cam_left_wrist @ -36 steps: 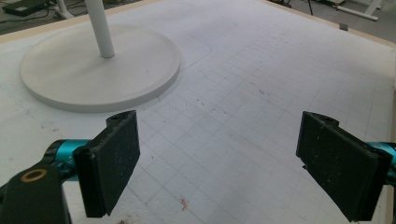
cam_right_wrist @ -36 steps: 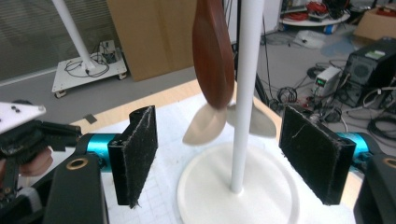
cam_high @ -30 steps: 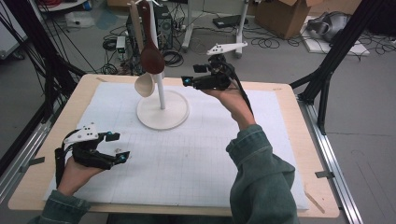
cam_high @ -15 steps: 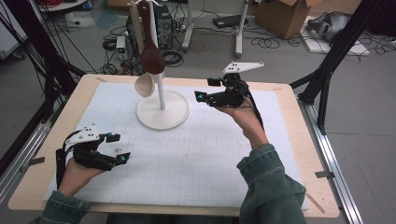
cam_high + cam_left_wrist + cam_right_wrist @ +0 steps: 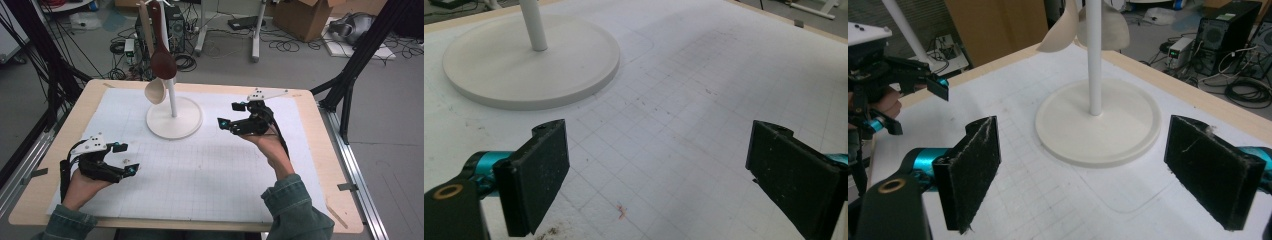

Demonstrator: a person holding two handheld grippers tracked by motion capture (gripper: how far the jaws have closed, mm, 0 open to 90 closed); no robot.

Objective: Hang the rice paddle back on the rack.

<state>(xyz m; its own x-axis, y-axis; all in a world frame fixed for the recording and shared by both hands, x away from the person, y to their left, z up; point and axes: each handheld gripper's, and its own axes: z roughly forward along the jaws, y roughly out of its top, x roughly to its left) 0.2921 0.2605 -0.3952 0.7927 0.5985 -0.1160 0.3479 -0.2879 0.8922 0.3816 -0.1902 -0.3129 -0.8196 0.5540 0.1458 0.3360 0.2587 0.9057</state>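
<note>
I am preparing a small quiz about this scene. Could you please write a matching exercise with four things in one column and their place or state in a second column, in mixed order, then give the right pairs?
Things:
1. dark brown wooden spoon
2. pale cream spoon
3. round white stand base
4. right claw

Places or states:
A. open and empty, to the right of the stand
B. lies flat on the white gridded mat
C. hangs highest on the white pole
D. hangs lower, left of the pole

Pairs: 1-C, 2-D, 3-B, 4-A
</note>
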